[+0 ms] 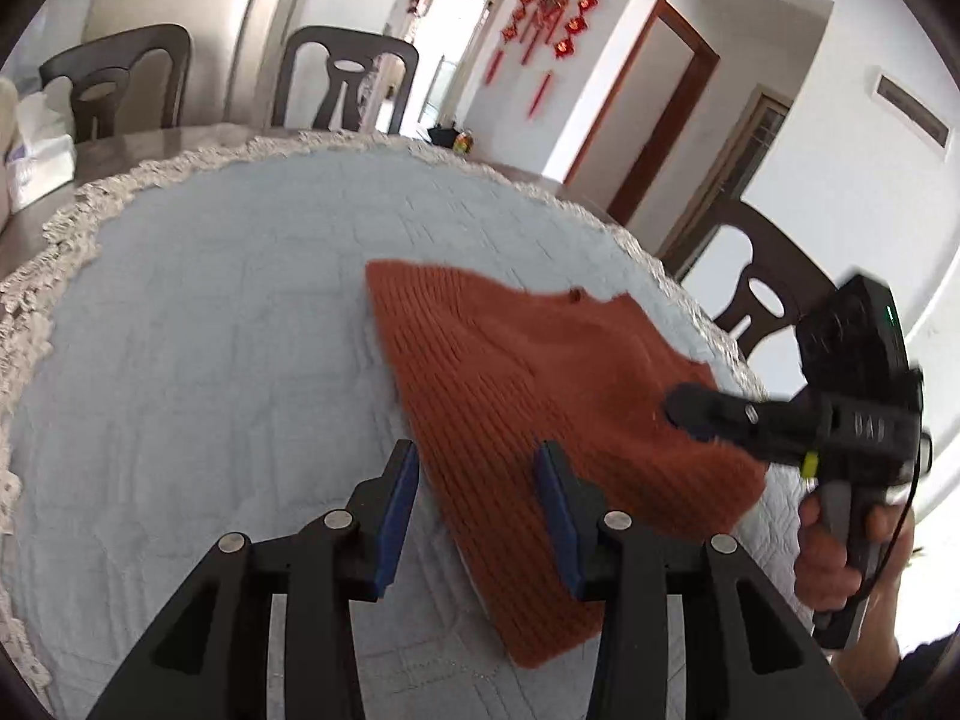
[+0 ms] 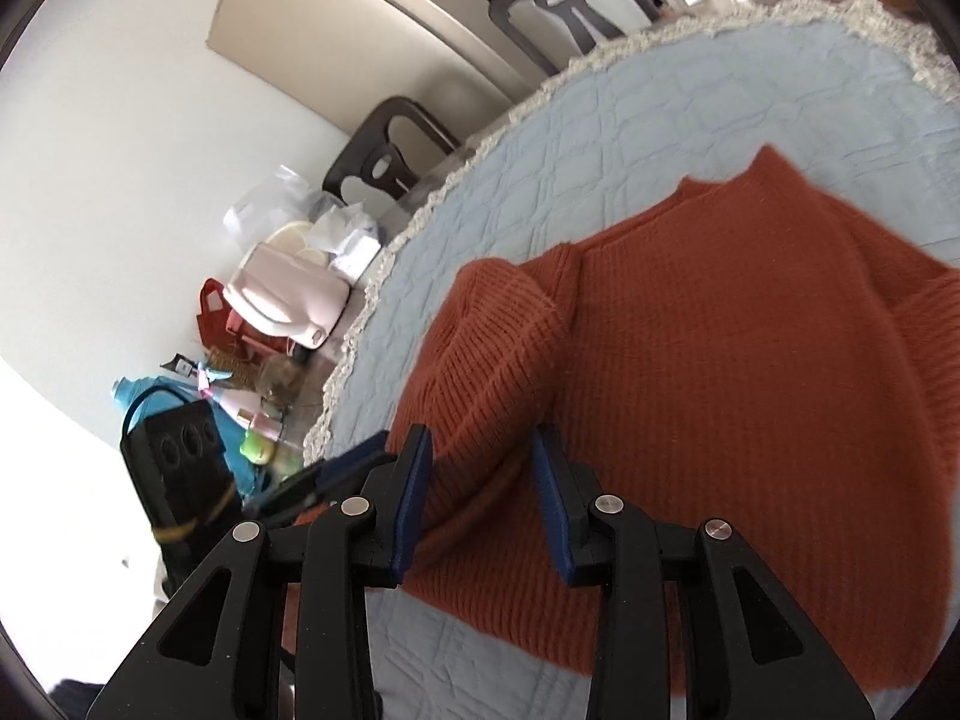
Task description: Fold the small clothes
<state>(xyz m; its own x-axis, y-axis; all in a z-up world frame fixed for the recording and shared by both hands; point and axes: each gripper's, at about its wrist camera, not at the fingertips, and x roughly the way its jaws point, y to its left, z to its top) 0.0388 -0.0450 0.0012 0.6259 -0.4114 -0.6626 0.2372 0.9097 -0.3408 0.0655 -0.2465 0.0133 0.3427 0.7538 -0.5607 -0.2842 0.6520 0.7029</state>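
Our left gripper [image 1: 477, 474] stands part-open, empty, the rust sweater [image 1: 540, 396] on the quilted cloth [image 1: 210, 330] just ahead, stretching rightward; our right gripper [image 2: 480, 468], likewise part-open, straddles its folded sleeve [image 2: 492, 336], pads not pressing; nearer.

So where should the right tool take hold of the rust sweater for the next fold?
Probably the folded-in sleeve of the rust sweater, at its near end, coming low from the table's near edge. It lies as a raised roll over the flat body, directly ahead of the right tool, whose open jaws already straddle it.
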